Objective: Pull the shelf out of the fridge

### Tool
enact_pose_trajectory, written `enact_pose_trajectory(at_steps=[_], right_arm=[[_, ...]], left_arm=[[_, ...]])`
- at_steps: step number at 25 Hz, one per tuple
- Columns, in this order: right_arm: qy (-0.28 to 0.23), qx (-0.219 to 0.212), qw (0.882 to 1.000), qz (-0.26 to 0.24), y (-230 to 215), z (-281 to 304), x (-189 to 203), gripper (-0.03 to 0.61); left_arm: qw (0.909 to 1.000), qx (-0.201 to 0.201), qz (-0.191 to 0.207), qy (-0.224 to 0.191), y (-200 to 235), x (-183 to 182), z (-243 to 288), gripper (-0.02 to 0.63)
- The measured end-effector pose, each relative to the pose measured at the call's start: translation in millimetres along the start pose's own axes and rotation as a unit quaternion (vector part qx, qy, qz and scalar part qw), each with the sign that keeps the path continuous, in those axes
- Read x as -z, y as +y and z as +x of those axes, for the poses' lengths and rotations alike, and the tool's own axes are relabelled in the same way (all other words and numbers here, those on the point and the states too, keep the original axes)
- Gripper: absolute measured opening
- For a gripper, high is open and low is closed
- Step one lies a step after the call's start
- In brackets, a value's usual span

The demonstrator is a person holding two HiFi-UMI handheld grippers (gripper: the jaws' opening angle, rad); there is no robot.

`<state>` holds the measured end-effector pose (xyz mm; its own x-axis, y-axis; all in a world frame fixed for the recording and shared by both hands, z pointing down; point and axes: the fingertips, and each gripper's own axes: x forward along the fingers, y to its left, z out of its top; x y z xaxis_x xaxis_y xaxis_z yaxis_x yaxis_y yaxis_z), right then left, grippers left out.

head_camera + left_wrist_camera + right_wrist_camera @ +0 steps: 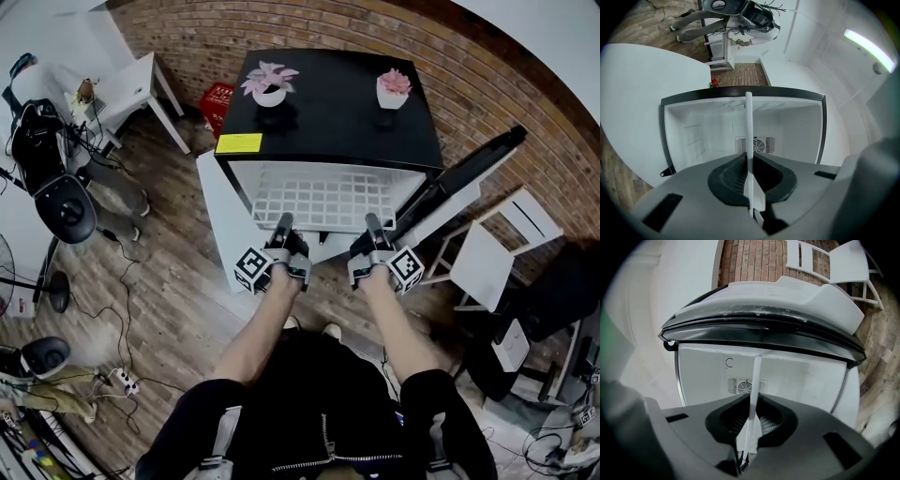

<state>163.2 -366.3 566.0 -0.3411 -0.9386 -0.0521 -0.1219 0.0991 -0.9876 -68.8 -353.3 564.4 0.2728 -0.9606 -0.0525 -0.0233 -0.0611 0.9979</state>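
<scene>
The shelf (323, 199), a white wire grid, lies level in the open mouth of the fridge (328, 112), its front edge drawn out a little past the cabinet toward the person; both claws meet it on that front edge, the left gripper (281, 225) toward the shelf's left corner and the right gripper (373, 225) toward its right, well apart from each other. In the left gripper view the shelf shows edge-on as a thin white strip running straight up between the jaws, and the dark pads are pressed against it from both sides; the left claw is pinching the shelf. In the right gripper view the same white strip runs between the jaws at a slight tilt, and the pads close in on it from each side; the right claw is pinching the shelf too. Behind the strip, both gripper views look into the white interior, with a round fan vent (761, 144) on the back wall. Each gripper carries its marker cube (251, 269) on the outer side, near the person's hand.

The fridge has a black top; two potted plants (269, 82) stand on it, one at the left and one at the right, and a yellow sticker (238, 143) sits at its front left corner; the door (469, 178) stands swung open to the right. A brick wall (309, 28) rises behind; a white chair (497, 248) stands on the wood floor (159, 281) beside the door.
</scene>
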Motion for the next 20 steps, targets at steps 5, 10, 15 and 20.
enact_pose_trajectory(at_steps=[5,10,15,20], right_arm=[[0.005,0.003,1.000,0.000,3.6,-11.6,4.5,0.029],[0.005,0.002,1.000,0.006,3.2,-17.4,5.5,0.027],[0.013,0.002,1.000,0.014,3.2,-21.6,7.8,0.026],[0.017,0.004,1.000,0.019,4.7,-30.3,9.4,0.023]], left_arm=[[1.0000,0.001,0.000,0.000,-1.7,3.8,-11.2,0.035],[1.0000,0.001,-0.006,-0.003,-0.9,5.4,-17.0,0.035],[1.0000,0.004,-0.006,-0.007,-0.7,5.5,-21.9,0.035],[0.9998,0.009,-0.008,-0.013,-2.6,8.8,-29.6,0.035]])
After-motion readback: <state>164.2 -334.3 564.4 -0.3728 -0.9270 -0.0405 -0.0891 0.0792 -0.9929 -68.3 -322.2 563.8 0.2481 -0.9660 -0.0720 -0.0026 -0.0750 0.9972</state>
